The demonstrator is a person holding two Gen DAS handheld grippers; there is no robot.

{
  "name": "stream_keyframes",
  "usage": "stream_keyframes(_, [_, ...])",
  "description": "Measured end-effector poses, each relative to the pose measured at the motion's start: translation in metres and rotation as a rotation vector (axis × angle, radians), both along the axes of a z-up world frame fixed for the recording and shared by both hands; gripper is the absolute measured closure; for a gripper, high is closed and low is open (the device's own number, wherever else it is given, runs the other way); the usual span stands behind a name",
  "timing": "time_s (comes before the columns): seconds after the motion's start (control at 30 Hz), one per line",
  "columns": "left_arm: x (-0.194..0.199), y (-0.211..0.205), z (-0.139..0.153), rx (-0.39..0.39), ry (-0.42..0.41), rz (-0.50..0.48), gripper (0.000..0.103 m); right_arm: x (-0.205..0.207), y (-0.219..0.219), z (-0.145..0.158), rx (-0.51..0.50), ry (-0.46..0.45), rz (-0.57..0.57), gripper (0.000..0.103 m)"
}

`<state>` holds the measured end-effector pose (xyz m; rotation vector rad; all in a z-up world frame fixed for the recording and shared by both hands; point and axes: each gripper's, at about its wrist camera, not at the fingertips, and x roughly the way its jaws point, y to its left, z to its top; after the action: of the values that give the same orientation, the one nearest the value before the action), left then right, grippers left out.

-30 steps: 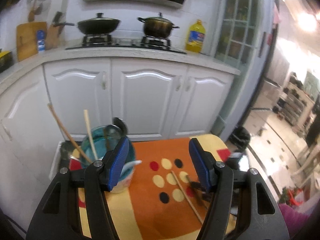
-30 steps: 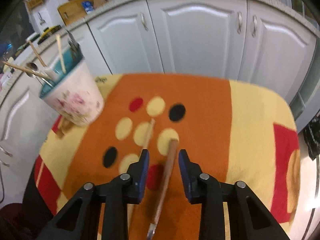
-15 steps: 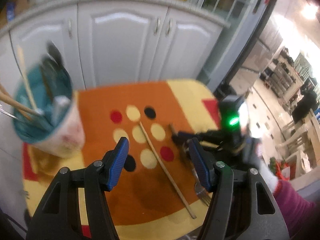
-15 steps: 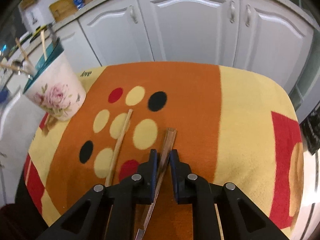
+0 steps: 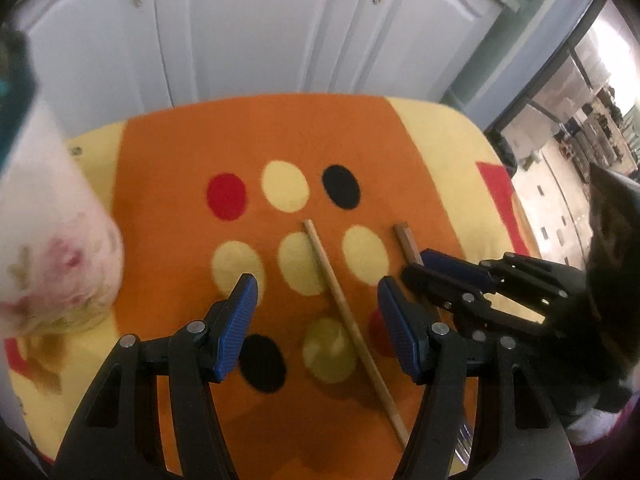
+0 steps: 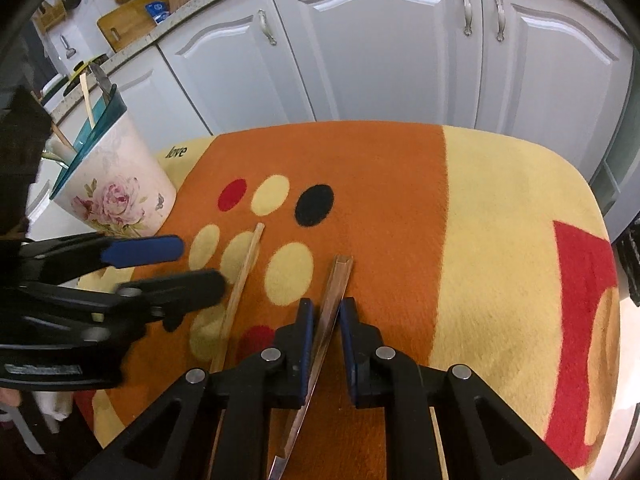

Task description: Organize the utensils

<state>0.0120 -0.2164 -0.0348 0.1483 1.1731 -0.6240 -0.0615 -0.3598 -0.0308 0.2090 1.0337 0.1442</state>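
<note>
A wooden-handled utensil (image 6: 335,280) lies on the orange and yellow dotted mat (image 6: 480,200), its metal end toward me. My right gripper (image 6: 326,306) is shut on that handle, pads pressing both sides; the left wrist view shows this gripper (image 5: 420,266) with the handle tip (image 5: 403,236) poking out. A pale chopstick (image 5: 344,312) lies slanted on the mat just left of it. My left gripper (image 5: 316,284) hovers open over the chopstick, one finger on each side, not touching. A floral holder (image 6: 116,196) with a teal inside stands at the mat's left, several utensils in it.
White cabinet doors (image 6: 380,48) rise close behind the mat. A counter at the upper left carries a cutting board (image 6: 128,20). The holder (image 5: 48,240) looms blurred at the left of the left wrist view. The two grippers work close together, the left gripper (image 6: 192,266) beside the right.
The left gripper dropped and tipped down from facing the stove to hovering over the chopstick. The right jaws narrowed onto the wooden handle and now grip it.
</note>
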Motion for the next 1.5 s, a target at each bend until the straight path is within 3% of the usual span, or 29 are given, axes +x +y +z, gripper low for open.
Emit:
stream_keyframes(0.23, [0.005,-0.007,-0.011,0.014,-0.013,-0.007,0.050,-0.006,-0.006,-0.001,0.027,-0.020,0.005,0.090])
stream_keyframes(0.43, [0.006,-0.004,-0.011,0.043,-0.034,-0.003,0.071,-0.005,-0.003,0.000,0.012,-0.023,0.026,0.090])
stream_keyframes(0.5, [0.006,-0.003,-0.011,0.035,-0.026,0.001,0.072,-0.002,-0.001,0.001,0.006,-0.021,0.030,0.090])
stream_keyframes(0.83, [0.006,-0.008,-0.009,0.060,-0.026,0.002,0.072,0.001,0.002,0.003,-0.024,-0.005,0.033,0.090])
stream_keyframes(1.03, [0.003,-0.015,-0.009,0.071,-0.030,-0.016,0.061,0.005,0.002,0.001,-0.020,-0.008,0.034,0.090])
stream_keyframes(1.23, [0.000,-0.020,-0.011,0.097,-0.055,-0.041,0.062,0.004,0.001,0.001,0.004,-0.012,0.038,0.090])
stream_keyframes(1.3, [-0.003,-0.019,-0.011,0.103,-0.084,-0.051,0.078,0.002,0.000,0.002,0.004,-0.015,0.035,0.090])
stream_keyframes(1.37, [-0.004,-0.016,-0.012,0.052,-0.060,-0.058,0.093,-0.001,0.000,0.003,0.001,-0.021,0.034,0.090])
stream_keyframes(1.5, [-0.007,-0.002,-0.009,0.003,-0.016,-0.039,0.095,-0.008,-0.003,0.010,0.036,-0.044,0.012,0.091])
